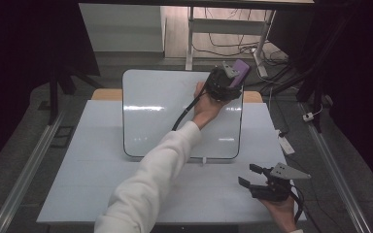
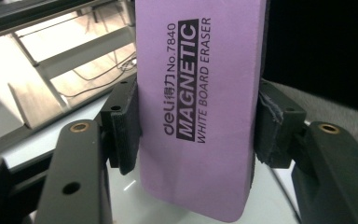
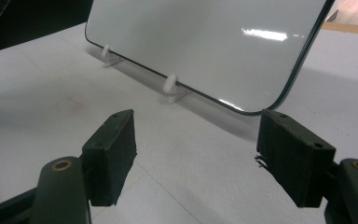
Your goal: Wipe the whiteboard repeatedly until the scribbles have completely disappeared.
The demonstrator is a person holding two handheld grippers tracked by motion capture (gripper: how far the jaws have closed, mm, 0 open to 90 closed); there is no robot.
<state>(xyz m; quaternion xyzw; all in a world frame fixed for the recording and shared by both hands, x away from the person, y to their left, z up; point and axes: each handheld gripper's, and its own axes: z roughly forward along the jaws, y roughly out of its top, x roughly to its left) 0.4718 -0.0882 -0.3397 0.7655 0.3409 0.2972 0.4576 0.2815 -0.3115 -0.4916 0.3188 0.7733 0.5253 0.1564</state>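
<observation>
left tool (image 2: 196,135) clamps purple eraser (image 2: 198,93); right tool (image 3: 196,154) gapes empty.

The purple foam whiteboard eraser (image 2: 200,107) looks matt and smooth. The glossy white board (image 3: 205,42) reflects light. The white tabletop (image 3: 51,93) is matt, the black gripper pads (image 3: 114,154) rough.

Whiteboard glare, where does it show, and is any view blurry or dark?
High view: bright streaks cross the whiteboard, surroundings dark. Right gripper view: a glare streak near the board's upper right. Left gripper view: purple eraser print sharp, background soft.
</observation>
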